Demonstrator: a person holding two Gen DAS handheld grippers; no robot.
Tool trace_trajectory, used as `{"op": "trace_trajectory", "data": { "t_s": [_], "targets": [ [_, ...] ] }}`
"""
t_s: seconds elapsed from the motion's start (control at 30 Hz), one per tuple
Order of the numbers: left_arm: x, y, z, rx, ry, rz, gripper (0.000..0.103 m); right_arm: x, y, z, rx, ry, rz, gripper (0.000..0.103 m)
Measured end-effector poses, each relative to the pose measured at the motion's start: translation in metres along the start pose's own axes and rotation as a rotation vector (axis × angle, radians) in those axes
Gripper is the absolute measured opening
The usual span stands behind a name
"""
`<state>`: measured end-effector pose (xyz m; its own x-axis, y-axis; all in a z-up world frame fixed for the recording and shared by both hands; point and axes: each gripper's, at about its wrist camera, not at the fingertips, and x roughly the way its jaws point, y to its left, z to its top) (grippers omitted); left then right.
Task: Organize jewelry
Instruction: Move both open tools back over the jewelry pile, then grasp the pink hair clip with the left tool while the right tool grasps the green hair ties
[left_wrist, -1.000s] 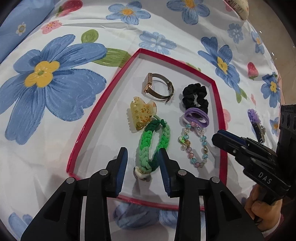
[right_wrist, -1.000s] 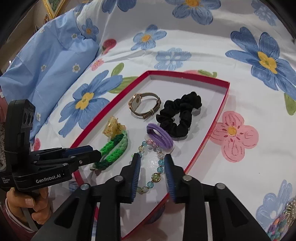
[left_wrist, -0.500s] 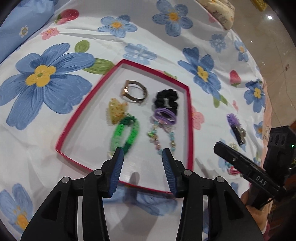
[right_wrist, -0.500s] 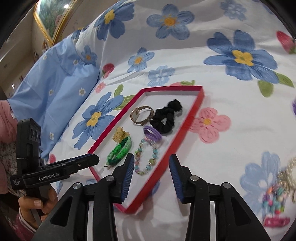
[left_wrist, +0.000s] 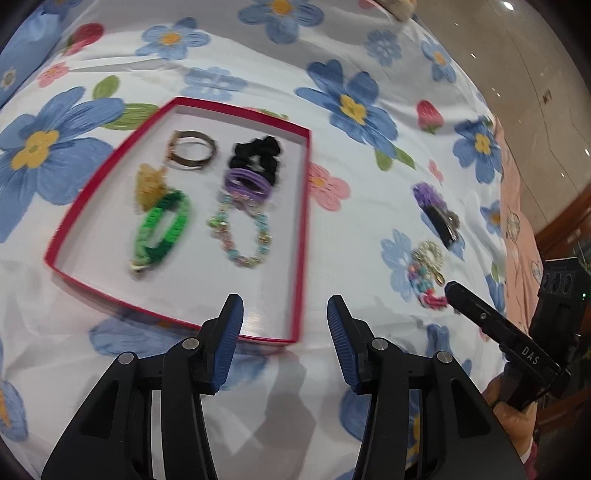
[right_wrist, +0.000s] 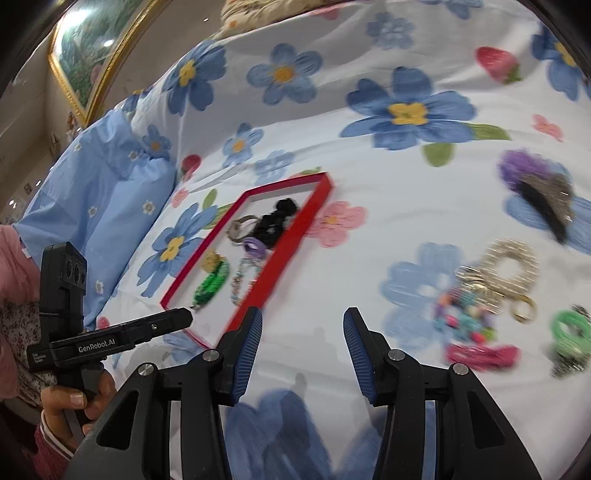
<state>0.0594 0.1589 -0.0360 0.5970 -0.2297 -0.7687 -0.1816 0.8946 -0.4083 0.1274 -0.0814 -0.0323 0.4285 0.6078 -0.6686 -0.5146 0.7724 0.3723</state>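
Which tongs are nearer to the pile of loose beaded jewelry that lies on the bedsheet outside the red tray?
Right. The right tongs, open and empty, hover just left of the pile. The left tongs, also open, hover by the red tray, farther from it.

Right gripper (right_wrist: 302, 345) gapes wide over the floral sheet (right_wrist: 369, 166), holding nothing. Red tray (right_wrist: 280, 251) with jewelry sits left; loose pile (right_wrist: 480, 295) lies right. Left gripper (right_wrist: 110, 338) at far left.

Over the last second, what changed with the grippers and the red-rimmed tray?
Both grippers, left and right, drew back from the red-rimmed tray and opened wider, empty. The green braided bracelet and pastel beaded bracelet stayed in the tray.
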Motion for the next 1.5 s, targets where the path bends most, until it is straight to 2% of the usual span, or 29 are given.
{"op": "trace_trajectory", "data": {
  "t_s": [0.4,0.67,0.93,1.2,1.5],
  "targets": [
    [0.023,-0.069,-0.009,0.137,0.059,-0.055,0.046,-0.073,-0.072,-0.020,0.109,-0.087,-0.150,0.048],
    [0.040,-0.112,-0.009,0.237,0.097,-0.081,0.046,-0.095,-0.112,-0.030,0.178,-0.107,-0.210,0.048],
    [0.073,-0.159,-0.014,0.386,0.172,-0.133,0.046,-0.097,-0.135,-0.027,0.189,-0.095,-0.234,0.048],
    [0.110,-0.189,-0.015,0.513,0.223,-0.148,0.048,-0.074,-0.155,-0.019,0.187,-0.028,-0.251,0.048],
    [0.138,-0.218,-0.018,0.629,0.226,-0.136,0.048,-0.061,-0.172,-0.008,0.190,0.004,-0.273,0.047]
  ]
}}
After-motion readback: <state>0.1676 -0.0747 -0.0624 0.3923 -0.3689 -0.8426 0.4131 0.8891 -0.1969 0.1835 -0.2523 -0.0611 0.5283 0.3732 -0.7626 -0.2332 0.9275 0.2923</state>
